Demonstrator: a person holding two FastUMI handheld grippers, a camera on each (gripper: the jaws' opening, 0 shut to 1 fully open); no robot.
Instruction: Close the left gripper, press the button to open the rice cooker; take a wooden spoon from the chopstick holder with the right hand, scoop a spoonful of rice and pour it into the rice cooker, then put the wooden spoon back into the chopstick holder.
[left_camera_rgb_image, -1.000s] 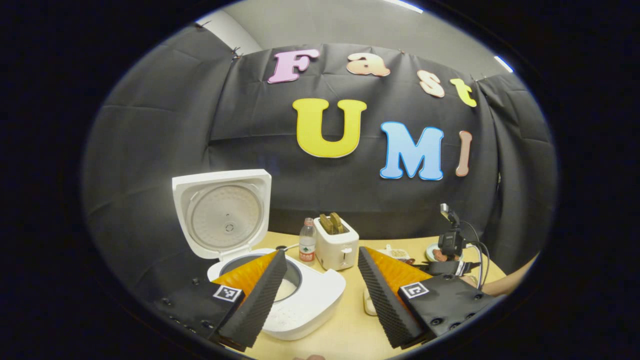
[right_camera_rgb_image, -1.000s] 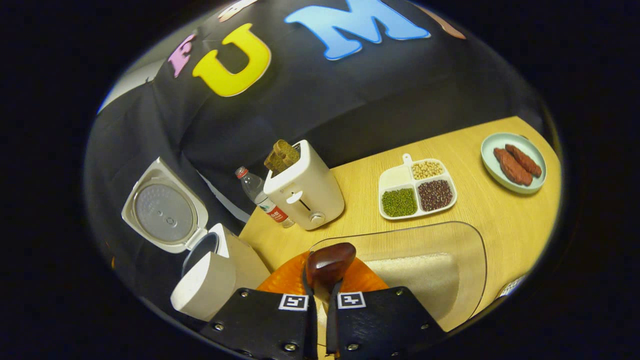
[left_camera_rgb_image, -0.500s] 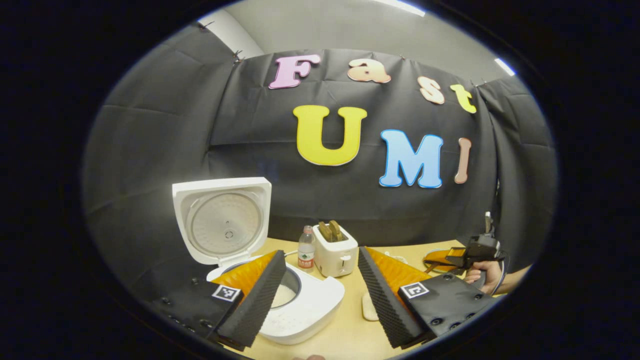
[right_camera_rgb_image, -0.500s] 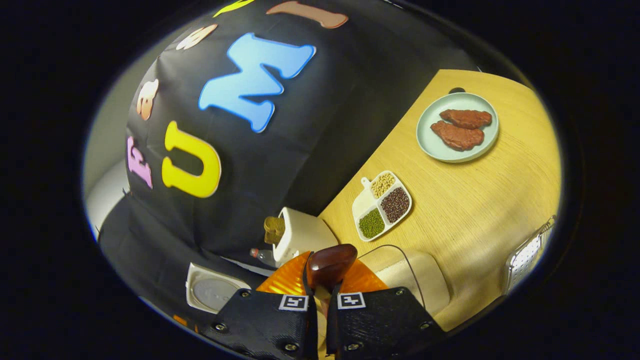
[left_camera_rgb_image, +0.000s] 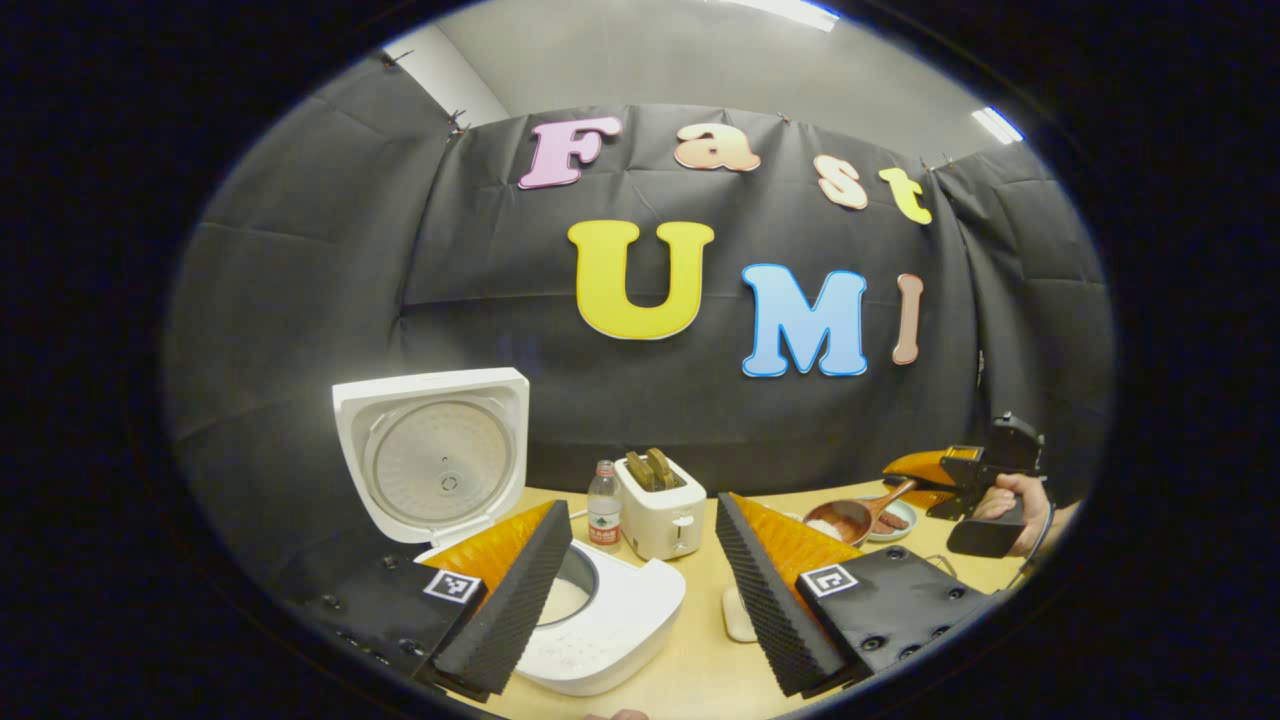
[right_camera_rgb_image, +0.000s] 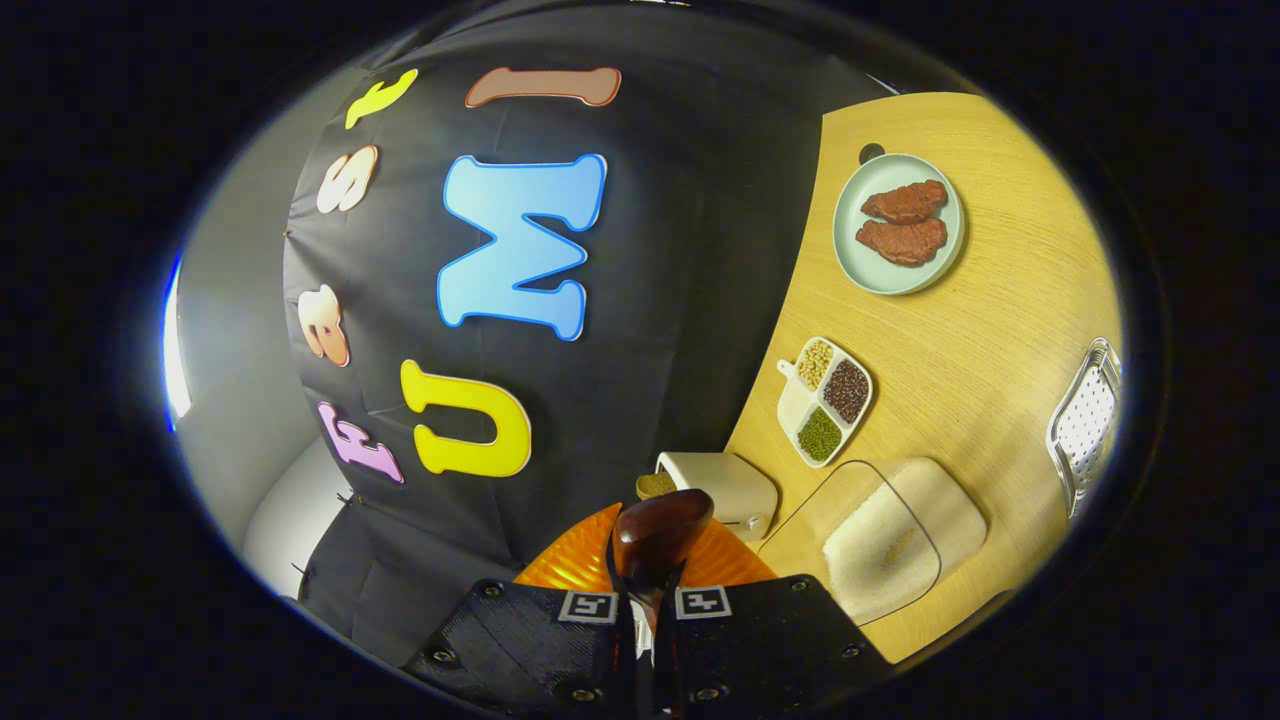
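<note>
Right tongs (right_camera_rgb_image: 645, 590) rolled further sideways since earlier, lifted, clamped on wooden spoon (right_camera_rgb_image: 660, 535) holding rice; left tongs (left_camera_rgb_image: 640, 580) apart above open rice cooker (left_camera_rgb_image: 560, 610).

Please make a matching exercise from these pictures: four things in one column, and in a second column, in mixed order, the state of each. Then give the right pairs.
Things:
1. rice cooker
2. wooden spoon
3. toaster
4. left hand-held gripper

States:
A. held by the right hand-held gripper, rice in its bowl
B. fingers wide apart, holding nothing
C. lid standing up, pot uncovered
D. two brown slices standing in its slots

Pairs: 1-C, 2-A, 3-D, 4-B
</note>
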